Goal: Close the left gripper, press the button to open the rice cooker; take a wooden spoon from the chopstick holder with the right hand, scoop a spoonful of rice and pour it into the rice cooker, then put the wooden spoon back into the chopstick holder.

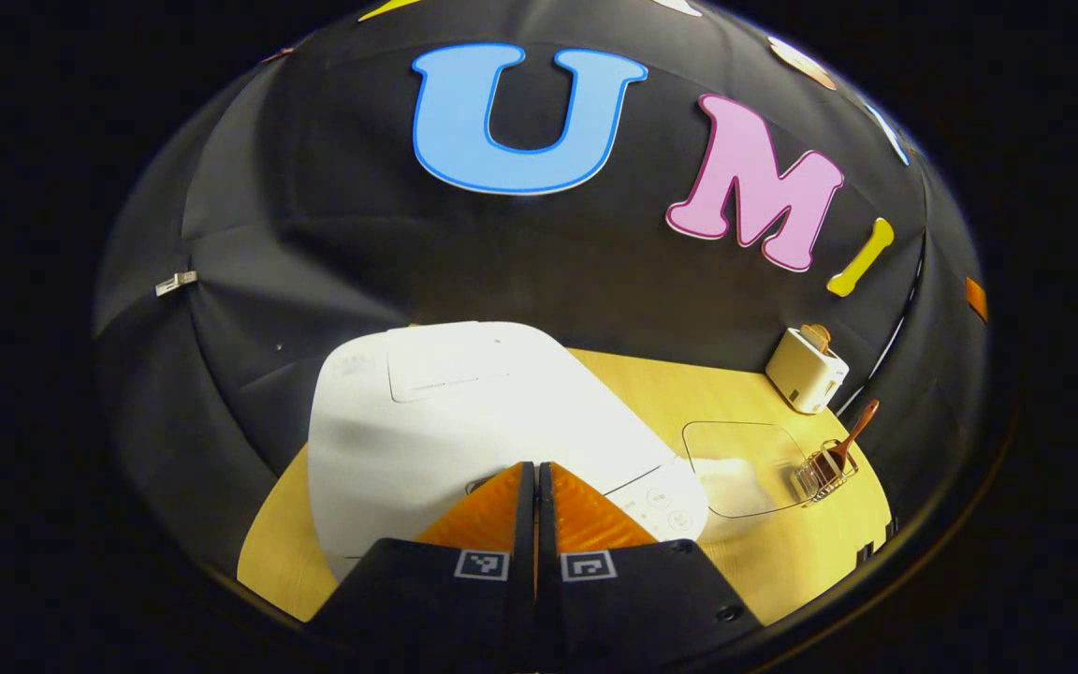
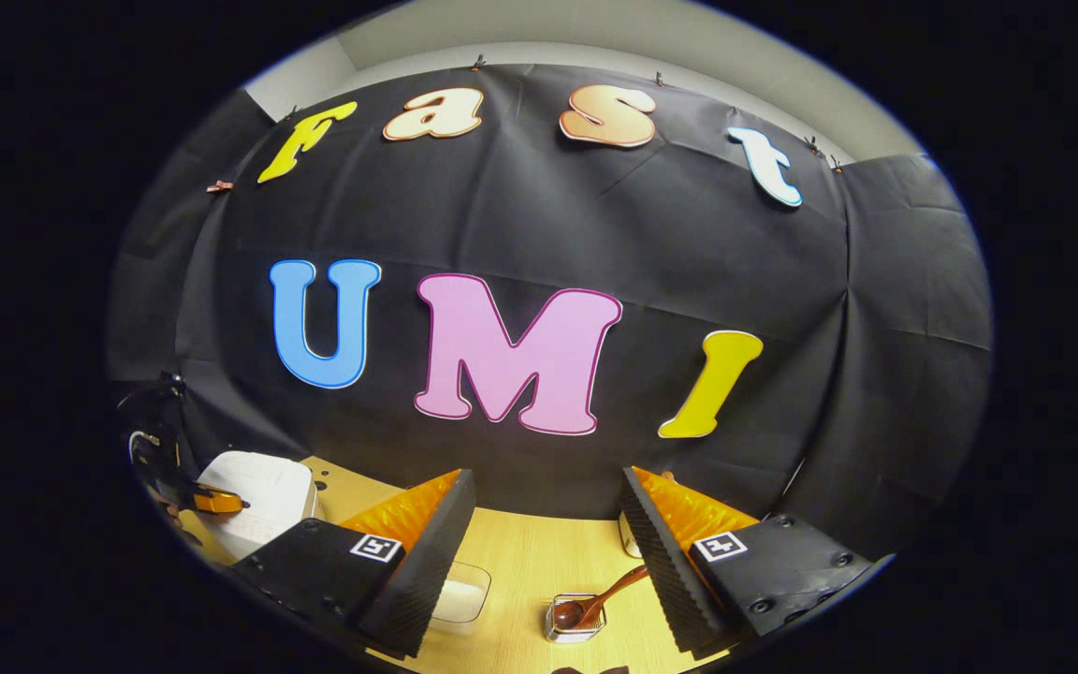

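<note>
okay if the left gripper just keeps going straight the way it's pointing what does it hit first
Most likely the white rice cooker. The left gripper, its fingers together, points at the cooker's front edge near the control panel. Depth is hard to judge, so I can't tell whether it touches already.

A: Your table point(image 1: 651, 393) reads as pale wood grain, matt. The rice cooker point(image 1: 464, 421)?
B: Smooth white plastic, slight sheen. Your chopstick holder point(image 1: 824, 471) is wire metal; the wooden spoon point(image 2: 595, 604) looks glossy dark.
</note>
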Demonstrator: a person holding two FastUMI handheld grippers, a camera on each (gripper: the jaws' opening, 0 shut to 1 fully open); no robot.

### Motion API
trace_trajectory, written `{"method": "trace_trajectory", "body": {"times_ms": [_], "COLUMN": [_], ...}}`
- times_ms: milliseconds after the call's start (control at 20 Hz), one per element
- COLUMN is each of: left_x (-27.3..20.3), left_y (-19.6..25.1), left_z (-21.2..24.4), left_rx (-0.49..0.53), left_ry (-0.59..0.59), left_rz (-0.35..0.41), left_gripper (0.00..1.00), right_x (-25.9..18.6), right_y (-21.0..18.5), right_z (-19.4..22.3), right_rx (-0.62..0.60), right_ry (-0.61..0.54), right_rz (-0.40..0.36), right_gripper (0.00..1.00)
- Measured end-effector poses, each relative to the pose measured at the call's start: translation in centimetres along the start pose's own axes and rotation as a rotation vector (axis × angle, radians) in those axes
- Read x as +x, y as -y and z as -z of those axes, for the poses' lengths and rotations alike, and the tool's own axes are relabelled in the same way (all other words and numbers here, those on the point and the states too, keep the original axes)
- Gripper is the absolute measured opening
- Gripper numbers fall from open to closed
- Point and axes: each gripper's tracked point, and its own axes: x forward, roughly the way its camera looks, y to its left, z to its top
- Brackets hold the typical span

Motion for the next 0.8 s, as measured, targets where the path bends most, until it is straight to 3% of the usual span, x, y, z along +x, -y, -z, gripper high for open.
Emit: {"method": "trace_trajectory", "body": {"times_ms": [200,800], "left_x": [-0.4,-3.8], "left_y": [0.1,-0.4], "left_z": [-1.3,-13.9], "left_rx": [-0.036,0.090], "left_ry": [0.017,0.441], "left_rz": [-0.005,-0.040], "left_gripper": [0.06,0.06], "right_x": [-0.3,-0.4], "right_y": [-0.1,0.9], "right_z": [0.0,0.0], "right_rx": [-0.008,0.004], "right_ry": [0.003,0.004], "right_rz": [-0.005,0.014], "right_gripper": [0.97,0.97]}}
